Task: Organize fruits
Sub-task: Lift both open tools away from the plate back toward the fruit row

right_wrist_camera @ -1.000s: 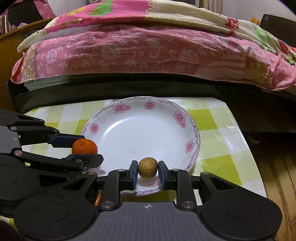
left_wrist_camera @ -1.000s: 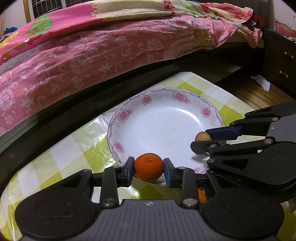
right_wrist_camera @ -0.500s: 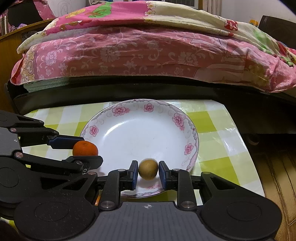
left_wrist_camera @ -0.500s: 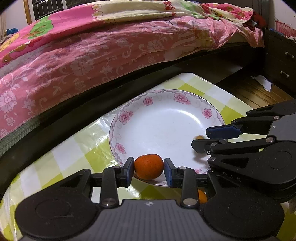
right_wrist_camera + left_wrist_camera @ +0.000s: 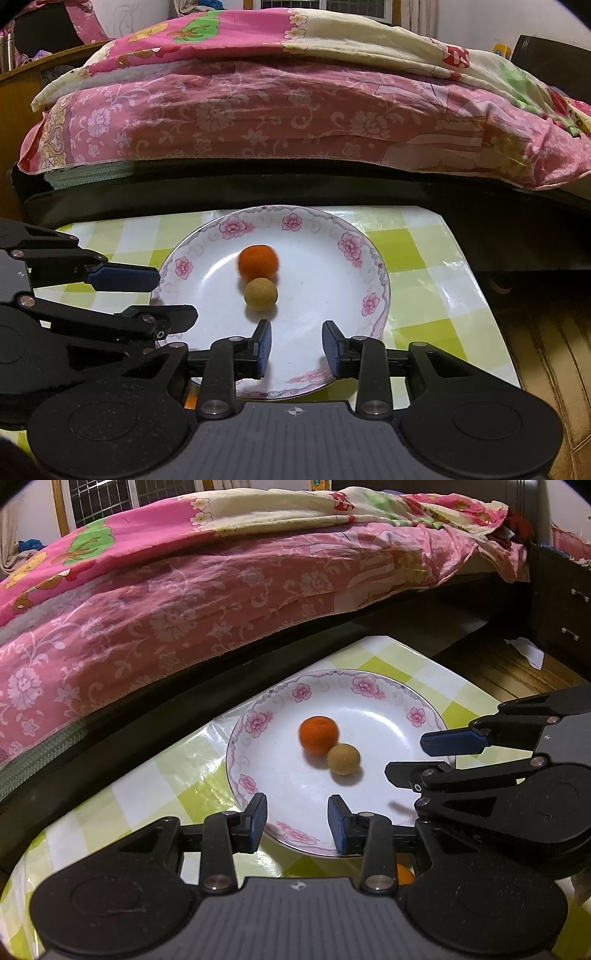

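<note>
Black tools, nearest us: we have the left tool and the right tool both hanging over the near rim of the plate, blue pads apart, nothing between them; on both, the jaws are opening as we watch.
Under the tools: we glimpse a sliver of another orange fruit on the desk, tucked behind the left tool; we cannot tell how much of it there is.
Plate: we see the flowered plate on the green-checked cloth, holding two fruits in its middle.
Brown fruit: we find the small brown fruit nearer us, free of any grip.
Orange: we spot the orange just behind it, the two touching or very nearly so; slightly blurred, so maybe not quite settled.
Orientation: we read both as round balls, no long axis, no clear pointing end.
Progress: we judge two fruits delivered, at least the hidden one left.
Far side: we close on the pink floral bedspread beyond the desk.
</note>
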Tool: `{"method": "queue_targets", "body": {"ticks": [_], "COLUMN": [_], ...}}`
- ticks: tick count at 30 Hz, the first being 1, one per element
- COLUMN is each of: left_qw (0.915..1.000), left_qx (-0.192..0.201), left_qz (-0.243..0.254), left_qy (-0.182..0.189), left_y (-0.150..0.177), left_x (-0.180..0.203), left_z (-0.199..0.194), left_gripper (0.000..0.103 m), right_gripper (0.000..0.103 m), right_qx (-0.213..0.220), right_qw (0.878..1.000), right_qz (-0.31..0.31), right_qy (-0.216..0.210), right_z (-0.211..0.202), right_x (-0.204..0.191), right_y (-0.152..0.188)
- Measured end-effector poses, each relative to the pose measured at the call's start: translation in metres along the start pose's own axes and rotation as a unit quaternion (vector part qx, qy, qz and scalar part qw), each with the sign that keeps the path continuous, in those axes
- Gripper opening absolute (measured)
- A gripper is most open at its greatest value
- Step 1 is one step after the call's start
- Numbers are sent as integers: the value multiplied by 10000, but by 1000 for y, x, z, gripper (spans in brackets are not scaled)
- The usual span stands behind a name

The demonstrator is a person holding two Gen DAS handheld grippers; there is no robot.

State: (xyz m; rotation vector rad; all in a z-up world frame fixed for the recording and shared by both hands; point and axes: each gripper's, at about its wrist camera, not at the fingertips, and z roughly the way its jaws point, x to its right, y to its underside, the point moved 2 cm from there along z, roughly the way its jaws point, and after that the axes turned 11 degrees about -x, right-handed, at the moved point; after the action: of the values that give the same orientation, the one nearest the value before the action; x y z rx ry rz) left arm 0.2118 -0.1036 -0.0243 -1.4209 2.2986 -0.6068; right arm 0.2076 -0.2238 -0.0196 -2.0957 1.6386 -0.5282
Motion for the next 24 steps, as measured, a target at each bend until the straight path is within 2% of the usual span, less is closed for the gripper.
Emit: {"method": "queue_targets", "body": {"ticks": [2, 24], "left_qw": [10000, 9998], "left_qx": [16, 191], "left_qz": [-3, 35], "left_qy": [9, -16], "left_y": [0, 5], "left_x": [-1, -3], "left_z": [-2, -20], "left_gripper": [44, 47], "right_gripper": [33, 35], "right_qx": [31, 227], "right_qw": [10000, 9997], "right_qz": [8, -87], "right_qy": [28, 82], "right_z": [-1, -9], "right_x": [1, -5], "right_y": [0, 2]}}
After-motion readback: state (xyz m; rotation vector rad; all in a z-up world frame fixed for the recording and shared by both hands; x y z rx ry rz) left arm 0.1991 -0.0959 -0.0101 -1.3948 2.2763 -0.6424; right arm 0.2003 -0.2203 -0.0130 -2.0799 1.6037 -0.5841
